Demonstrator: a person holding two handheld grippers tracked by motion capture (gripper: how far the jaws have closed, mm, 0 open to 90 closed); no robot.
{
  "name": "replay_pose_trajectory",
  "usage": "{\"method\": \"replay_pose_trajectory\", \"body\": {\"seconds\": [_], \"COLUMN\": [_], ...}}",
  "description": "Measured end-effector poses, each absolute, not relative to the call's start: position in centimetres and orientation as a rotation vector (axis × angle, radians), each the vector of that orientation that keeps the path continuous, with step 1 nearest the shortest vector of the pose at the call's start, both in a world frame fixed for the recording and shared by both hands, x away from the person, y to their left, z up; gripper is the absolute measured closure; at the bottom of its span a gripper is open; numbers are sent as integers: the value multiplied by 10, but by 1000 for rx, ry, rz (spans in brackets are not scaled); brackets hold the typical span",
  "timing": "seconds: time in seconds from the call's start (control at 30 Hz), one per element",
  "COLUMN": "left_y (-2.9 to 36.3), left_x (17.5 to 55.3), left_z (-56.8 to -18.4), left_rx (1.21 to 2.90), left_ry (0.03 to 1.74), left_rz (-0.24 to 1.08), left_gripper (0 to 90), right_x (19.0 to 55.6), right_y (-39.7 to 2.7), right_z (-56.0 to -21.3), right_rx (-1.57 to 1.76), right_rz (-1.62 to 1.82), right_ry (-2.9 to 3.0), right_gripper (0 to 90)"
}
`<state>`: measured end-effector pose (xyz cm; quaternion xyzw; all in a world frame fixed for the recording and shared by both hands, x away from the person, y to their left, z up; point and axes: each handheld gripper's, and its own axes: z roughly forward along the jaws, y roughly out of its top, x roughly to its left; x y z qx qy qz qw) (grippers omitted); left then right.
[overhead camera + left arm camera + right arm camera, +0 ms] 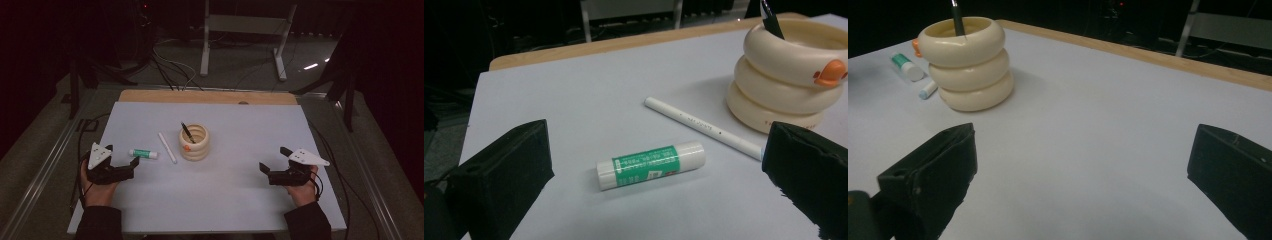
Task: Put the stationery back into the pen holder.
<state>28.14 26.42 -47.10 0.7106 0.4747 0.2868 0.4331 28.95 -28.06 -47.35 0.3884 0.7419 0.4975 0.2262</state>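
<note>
Both my tongs gape empty: left gripper (121, 159) just near-left of the glue stick (144, 154), right gripper (276, 159) over bare sheet.

Black tongs (121, 158), grey three-cornered plates, trailing black cables, dark sleeves

Count on the white table mat (240, 180):
- 1 cream holder of three stacked rings with an orange duck bill (194, 142)
- 1 dark pen standing in it (187, 131)
- 1 white pen lying flat (167, 147)
- 1 green-and-white glue stick (143, 154)
- 2 hand-held black two-jaw grippers: left gripper (121, 158), right gripper (274, 158)
</note>
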Motion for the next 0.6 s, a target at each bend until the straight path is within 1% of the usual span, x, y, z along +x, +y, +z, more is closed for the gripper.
{"method": "replay_pose_trajectory", "body": {"seconds": [0.3, 0.6], "left_y": [269, 264], "left_x": [290, 305], "left_z": [-463, -453], "left_rx": [1843, 1959], "left_ry": [1155, 1091], "left_rz": [670, 614], "left_gripper": [2, 2], "right_x": [289, 288], "right_y": [-284, -285], "right_z": [-473, -474], "right_rx": [1089, 1097], "right_rz": [1386, 1398], "right_ry": [2041, 2036], "right_gripper": [0, 0]}}
